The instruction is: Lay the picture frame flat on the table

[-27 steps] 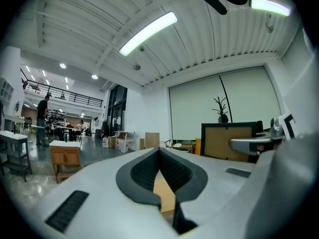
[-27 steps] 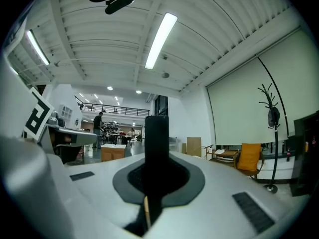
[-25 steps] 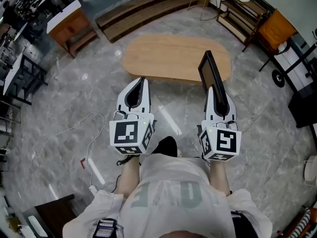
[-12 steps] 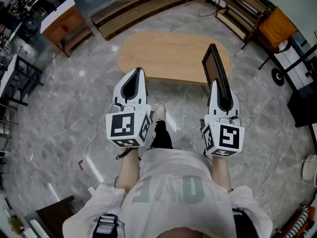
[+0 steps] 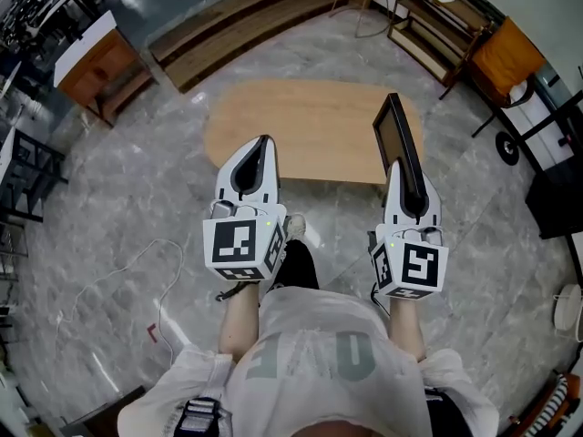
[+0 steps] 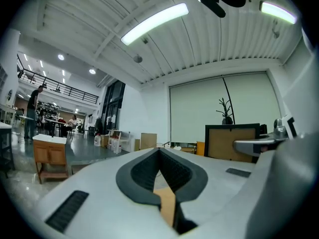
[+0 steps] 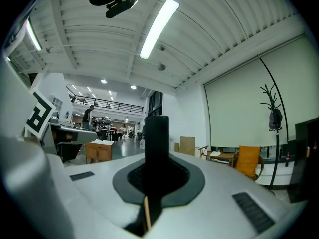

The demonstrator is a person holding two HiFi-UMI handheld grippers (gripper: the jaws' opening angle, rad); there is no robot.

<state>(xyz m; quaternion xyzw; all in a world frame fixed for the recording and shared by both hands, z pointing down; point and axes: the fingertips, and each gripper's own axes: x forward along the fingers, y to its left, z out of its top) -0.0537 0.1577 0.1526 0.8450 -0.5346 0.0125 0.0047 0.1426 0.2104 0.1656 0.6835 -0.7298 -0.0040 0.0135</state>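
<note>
Pinching the picture frame [image 5: 393, 126] by its near lower edge, my right gripper [image 5: 399, 165] has its jaws pressed tight on the black border. The frame is not lying down: it is up in the air, standing on edge and upright. In the right gripper view it rises as a dark bar straight up from between the pads. From the head view it shows against the right end of the oval wooden table [image 5: 301, 126]; whether it is already over the tabletop or just short of it I cannot tell. The left gripper view catches it from the side, a black border around a brown panel.

My left gripper [image 5: 263, 141] is level beside the right one and well apart from it. Its jaws are closed tip to tip with nothing caught between them, only tabletop wood showing through the gap behind the tips. It points at the table's near edge.

One white shoe [image 5: 294, 226] stands on the grey marble floor [image 5: 127, 208] near the table. Beyond the table, at far left, stands a wooden cabinet [image 5: 91, 66], and at far right an orange chair [image 5: 512, 55].
</note>
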